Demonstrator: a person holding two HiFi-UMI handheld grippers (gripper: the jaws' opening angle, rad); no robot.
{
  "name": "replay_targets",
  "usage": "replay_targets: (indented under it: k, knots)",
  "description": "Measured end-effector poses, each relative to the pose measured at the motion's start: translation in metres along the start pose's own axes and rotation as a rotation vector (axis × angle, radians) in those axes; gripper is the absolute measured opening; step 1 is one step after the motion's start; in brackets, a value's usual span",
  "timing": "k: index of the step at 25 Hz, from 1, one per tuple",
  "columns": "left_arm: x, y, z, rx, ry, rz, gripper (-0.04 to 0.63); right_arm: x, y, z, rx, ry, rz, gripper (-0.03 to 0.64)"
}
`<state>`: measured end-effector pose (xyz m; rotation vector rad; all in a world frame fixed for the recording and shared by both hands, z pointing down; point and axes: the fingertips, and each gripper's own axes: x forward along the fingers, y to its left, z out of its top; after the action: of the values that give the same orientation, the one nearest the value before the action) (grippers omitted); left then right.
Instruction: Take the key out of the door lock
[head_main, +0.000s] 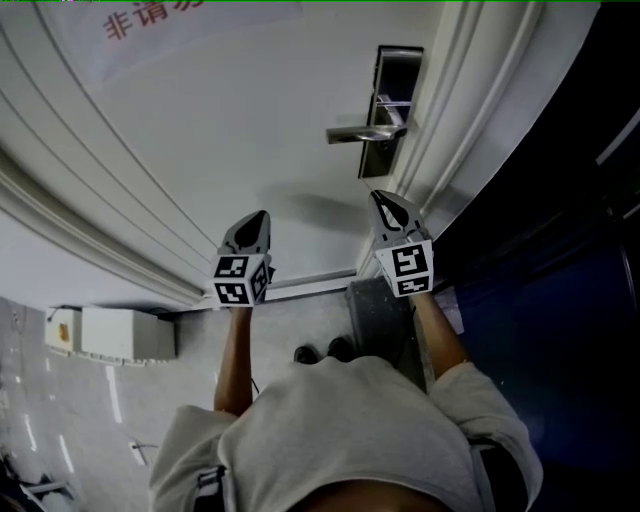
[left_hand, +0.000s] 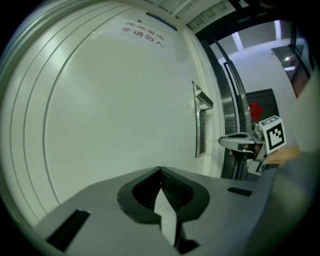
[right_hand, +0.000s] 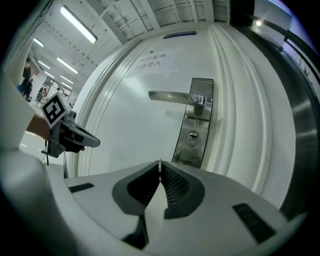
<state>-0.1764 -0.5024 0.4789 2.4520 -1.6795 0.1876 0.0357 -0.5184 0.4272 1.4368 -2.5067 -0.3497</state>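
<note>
The white door carries a steel lock plate with a lever handle. In the right gripper view the keyhole below the handle shows no key in it. My right gripper is shut, and a thin silver edge of the key pokes out between its tips. It hangs a little below and short of the lock plate. My left gripper is shut with nothing in it and faces the bare door to the left of the handle.
The moulded door frame runs along the right, with a dark glass panel beyond it. A white box lies on the floor at the left. A notice with red characters hangs high on the door.
</note>
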Motion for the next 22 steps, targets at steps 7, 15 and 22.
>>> replay_targets:
  k: [7, 15, 22]
  knots:
    - [-0.010, 0.014, -0.005, -0.014, 0.004, 0.028, 0.018, 0.013, 0.026, -0.004, 0.090, 0.007, 0.061, 0.029]
    - [-0.016, 0.025, -0.004, -0.019, -0.004, 0.055, 0.018, 0.025, 0.037, -0.005, 0.103, 0.001, 0.092, 0.029]
    - [-0.014, 0.027, -0.001, -0.021, -0.010, 0.055, 0.018, 0.030, 0.038, -0.005, 0.103, 0.000, 0.092, 0.029]
